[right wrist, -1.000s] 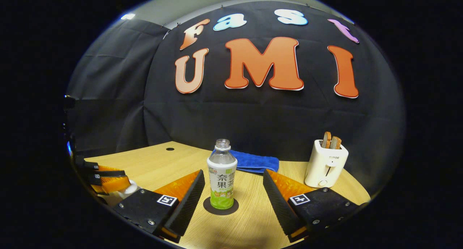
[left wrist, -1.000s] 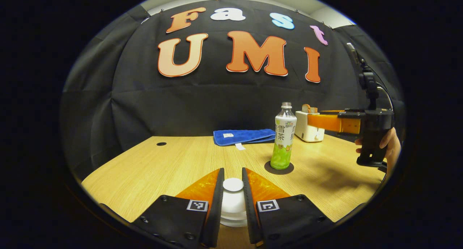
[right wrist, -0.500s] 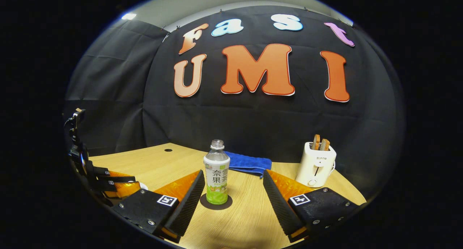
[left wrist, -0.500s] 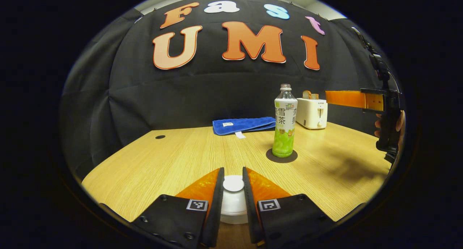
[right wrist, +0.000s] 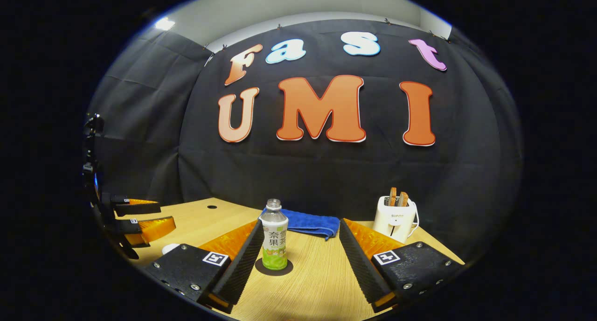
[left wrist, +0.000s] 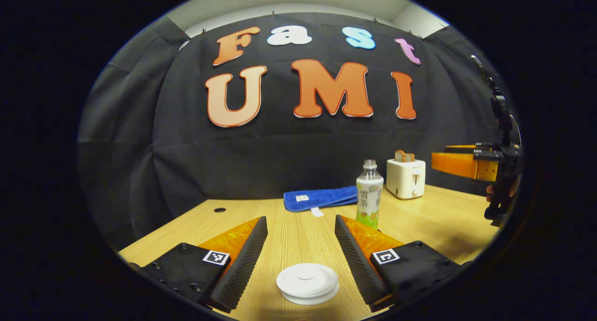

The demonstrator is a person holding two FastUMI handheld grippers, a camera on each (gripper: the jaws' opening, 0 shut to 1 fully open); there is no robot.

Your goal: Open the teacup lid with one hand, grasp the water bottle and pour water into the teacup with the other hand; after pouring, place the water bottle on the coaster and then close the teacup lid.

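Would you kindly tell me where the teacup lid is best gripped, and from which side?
Grip the raised round knob at the centre of the teacup lid, coming straight down; the lid lies flat and low, so its rim offers little. The left tongs hang open above it.

We see a light wood-grain surface (left wrist: 433, 218) | on it: white teacup lid (left wrist: 307, 282) nearest us | dark round coaster (right wrist: 274, 267) under the water bottle (right wrist: 274, 234) | folded blue towel (left wrist: 322, 197) and white toaster (left wrist: 406, 178) at the back.

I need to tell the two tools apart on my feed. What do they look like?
They look alike. The left tool and the right tool each have two wedge-shaped fingers with ribbed inner faces, mounted on black blocks with screws and a small square black-and-white marker each. In the left gripper view, the right tool has a black handle with a cable above.
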